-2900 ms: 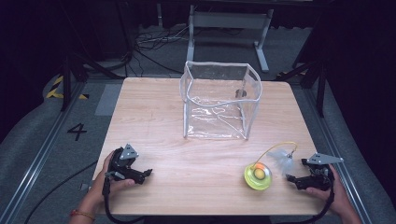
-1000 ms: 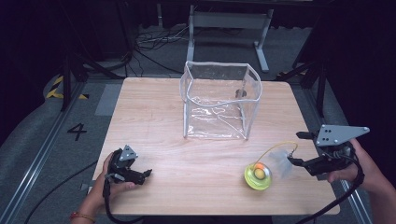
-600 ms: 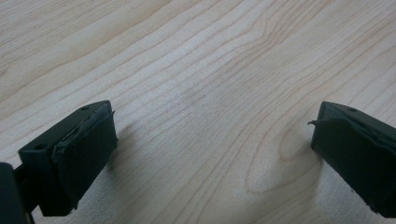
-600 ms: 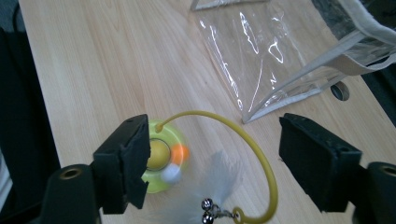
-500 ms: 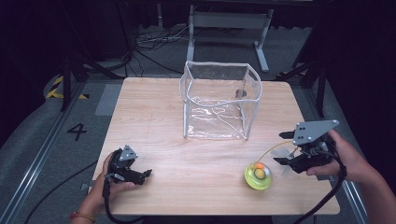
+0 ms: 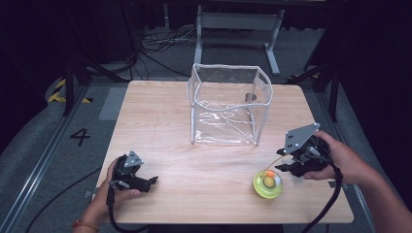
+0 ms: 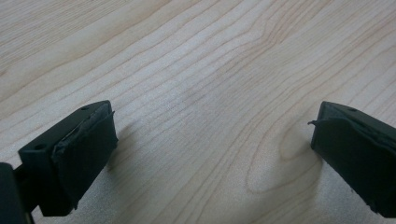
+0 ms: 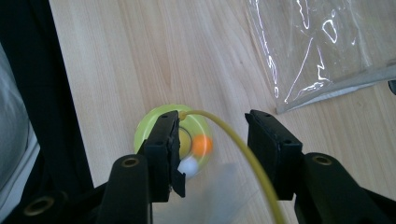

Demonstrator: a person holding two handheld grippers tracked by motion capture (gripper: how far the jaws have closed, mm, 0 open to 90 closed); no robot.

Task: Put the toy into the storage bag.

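yellow cord (image 8: 243,154) cut off, disc (image 8: 196,140) blurred

pale matt wood-grain table (image 6: 160,111), glossy clear plastic box (image 6: 228,104) (creased), and a shiny yellow-green plastic toy (image 6: 267,184).

On the light wooden surface (image 6: 160,121): 1 clear plastic open-topped box (image 6: 228,104), 1 round yellow-green disc toy (image 6: 267,184) with 1 yellow cord (image 8: 243,149), 2 black hand-held grippers.

Black grippers, grey triangular plates, black cables, orange wristband (image 6: 82,224)
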